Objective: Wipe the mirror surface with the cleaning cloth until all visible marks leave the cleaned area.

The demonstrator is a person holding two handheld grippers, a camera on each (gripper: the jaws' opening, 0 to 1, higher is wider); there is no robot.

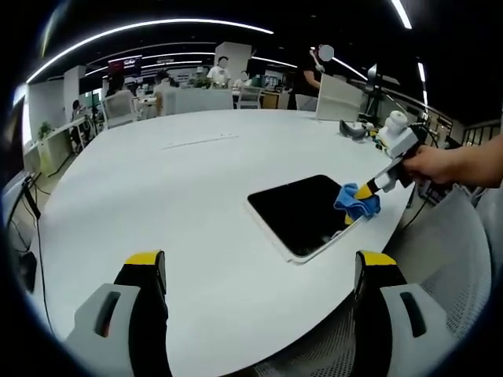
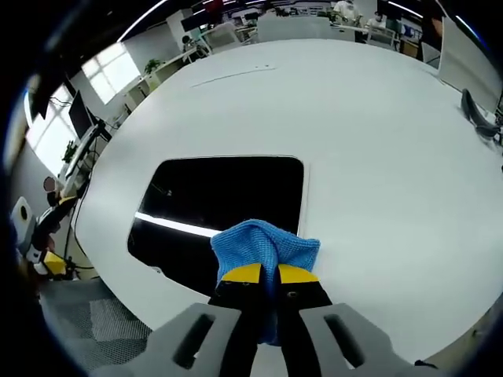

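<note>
Big white counter carries the mirror, a dark rectangular slab with a pale frame, lying flat near the counter's edge. Rest of the counter surface around it mostly bare; a thin pale strip lies well apart from the mirror toward the far side. A dark object sits near the far right edge of the counter in the left gripper view, too small to identify. Mesh chair back just beyond the counter edge beside the mirror. Background: office desks, chairs, monitors, several people, long ceiling light strips; all small and distorted. Nothing stands between the hand-held grippers and the mirror.

Mirror surface reads black, with a bright light streak reflected across it in the right gripper view; whether any marks sit on it is hard to make out. Its near corner is covered by the blue cleaning cloth. Lower part of the cloth is hidden between the jaws.

Right hand-held gripper: yellow-tipped jaws pressed together on the bunched cloth, cloth resting on the mirror's near edge and spilling slightly onto the counter. In the left gripper view the same gripper comes in from the right, held by a person's hand, with the cloth touching the mirror's corner.

Left hand-held gripper: jaws wide apart, nothing between them, above bare counter, well short of the mirror.
</note>
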